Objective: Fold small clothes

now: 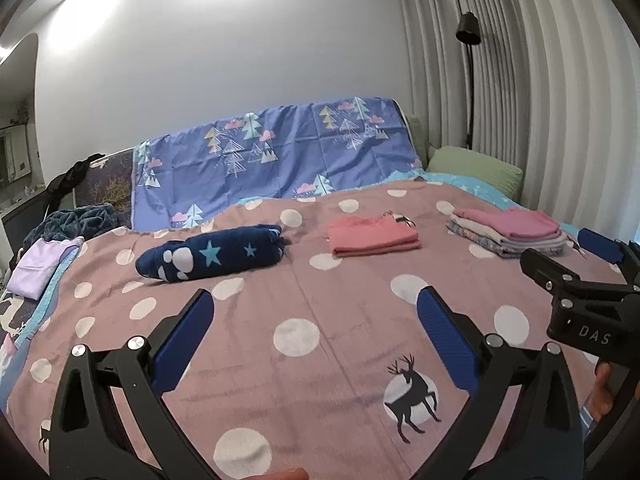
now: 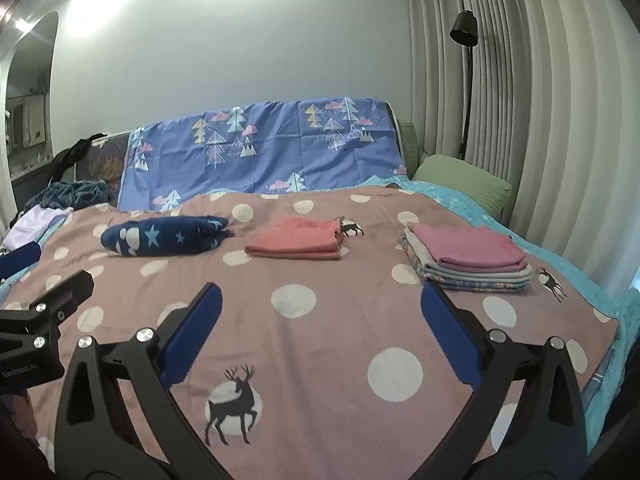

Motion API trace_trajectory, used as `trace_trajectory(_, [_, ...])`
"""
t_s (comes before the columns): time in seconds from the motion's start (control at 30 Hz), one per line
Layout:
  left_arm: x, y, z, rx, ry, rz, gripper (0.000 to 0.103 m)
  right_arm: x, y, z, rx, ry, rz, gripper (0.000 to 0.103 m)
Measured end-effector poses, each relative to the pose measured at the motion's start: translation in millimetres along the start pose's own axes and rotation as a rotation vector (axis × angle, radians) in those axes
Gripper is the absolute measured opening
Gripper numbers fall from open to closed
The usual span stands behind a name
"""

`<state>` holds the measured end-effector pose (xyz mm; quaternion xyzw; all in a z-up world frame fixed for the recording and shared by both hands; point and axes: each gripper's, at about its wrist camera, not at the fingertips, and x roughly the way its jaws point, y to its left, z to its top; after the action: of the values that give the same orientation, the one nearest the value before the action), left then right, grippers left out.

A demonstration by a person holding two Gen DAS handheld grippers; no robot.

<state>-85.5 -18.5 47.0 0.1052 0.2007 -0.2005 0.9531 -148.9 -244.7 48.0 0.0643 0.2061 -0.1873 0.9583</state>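
- Clothes: a navy star-print garment (image 1: pixel 210 258), bundled, not flat, lay on the dotted bedspread (image 1: pixel 340 360), with a folded coral piece (image 1: pixel 374 236) and a folded stack (image 1: pixel 508 232) to its right.
- Handling: judged soft, light and limp; best pinched at an edge or corner.
- Left gripper (image 1: pixel 314 342) and right gripper (image 2: pixel 320 338): both spread wide, empty, hovering well short of the garments.

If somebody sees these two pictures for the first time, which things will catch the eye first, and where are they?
First come the wide-open left gripper and right gripper, blue-padded, low in each view, holding nothing. Beyond them, on the dusty-pink bedspread with white dots and black deer, lie three things in a row: a rolled navy fleece garment with stars at the left, a folded coral cloth in the middle, and a neat stack of folded clothes topped in pink at the right.
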Motion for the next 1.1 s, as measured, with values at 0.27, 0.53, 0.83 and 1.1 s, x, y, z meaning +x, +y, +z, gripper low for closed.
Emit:
trace_trajectory(0.27, [1.3,-6.9,-3.6,0.003,0.007,-0.021,0.102,-4.4,0.5,-4.0,0.01,-0.005,0.002,0.101])
trace_trajectory(0.53, [4.3,-5.6,-6.6,-0.015,0.013,-0.015,0.102,1.9,0.7,-7.3,0.014,0.013,-0.003,0.101])
trace_trajectory(0.83, [12.1,-4.6,-9.0,-0.022,0.028,0.011,0.102,6.6,0.2,-7.6,0.019,0.028,-0.006,0.101])
trace_trajectory(1.1, [13.9,-3.4,-11.1,-0.024,0.026,0.034,0.102,12.1,0.1,-9.3,0.015,0.04,-0.001,0.101])
